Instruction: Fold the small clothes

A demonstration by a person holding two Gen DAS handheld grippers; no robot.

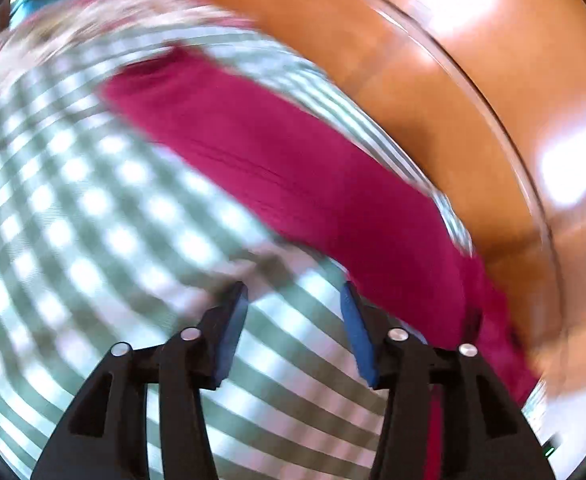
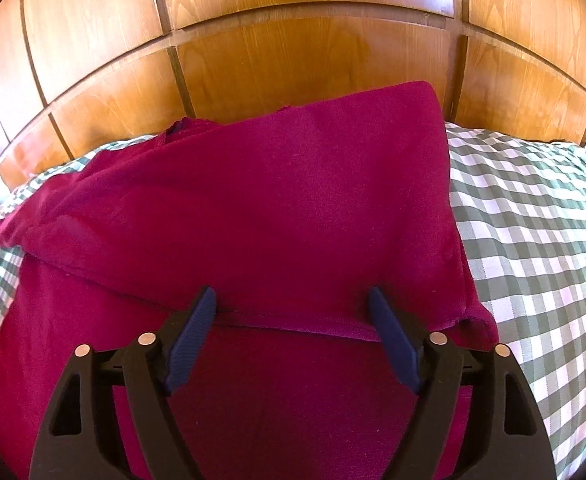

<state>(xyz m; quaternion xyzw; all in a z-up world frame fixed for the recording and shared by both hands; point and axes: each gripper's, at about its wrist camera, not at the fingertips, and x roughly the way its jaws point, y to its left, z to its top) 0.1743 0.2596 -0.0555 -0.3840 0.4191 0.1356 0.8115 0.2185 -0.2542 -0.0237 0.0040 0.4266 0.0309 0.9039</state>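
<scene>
The right gripper (image 2: pixel 293 304) is hovering with jaws spread and empty over the folded red garment (image 2: pixel 253 208) lying on the checked cloth (image 2: pixel 533 232), while the left gripper (image 1: pixel 295 292), jaws parted and empty, is hanging over the cloth with the garment at its 1 o'clock.

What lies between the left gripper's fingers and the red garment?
Only bare green-and-white checked cloth. In the blurred left wrist view, the left gripper has open fingers over the checks, nothing between them; the red garment lies just beyond, near its right finger.
</scene>
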